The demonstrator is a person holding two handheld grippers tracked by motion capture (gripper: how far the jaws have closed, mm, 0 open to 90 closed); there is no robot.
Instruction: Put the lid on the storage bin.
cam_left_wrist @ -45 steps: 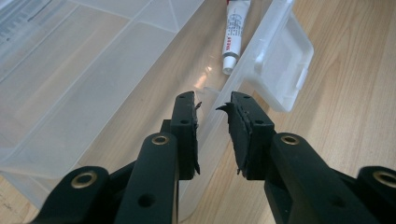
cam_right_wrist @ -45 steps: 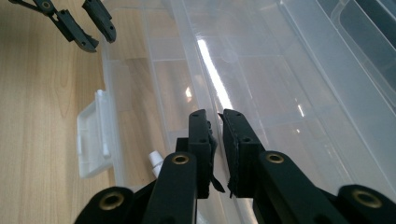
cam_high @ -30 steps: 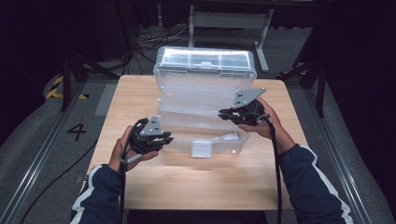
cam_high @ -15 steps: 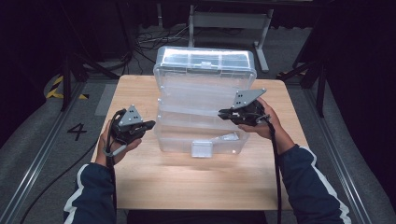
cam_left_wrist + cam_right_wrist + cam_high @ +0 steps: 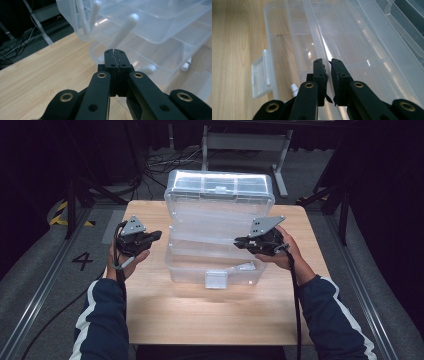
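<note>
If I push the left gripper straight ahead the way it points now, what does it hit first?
Most likely the clear plastic box: the shut left gripper aims at its side, where a white hinge arm crosses just beyond the tips. Depth is hard to judge; the arm may come first.

Black tongs (image 5: 115,53) with brass rivets; navy, white-striped sleeves (image 5: 102,320).

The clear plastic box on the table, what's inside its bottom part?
Through the front wall of the clear plastic box, a small white piece lies inside near the right end. The fold-out trays above cover the rest of the bottom.
</note>
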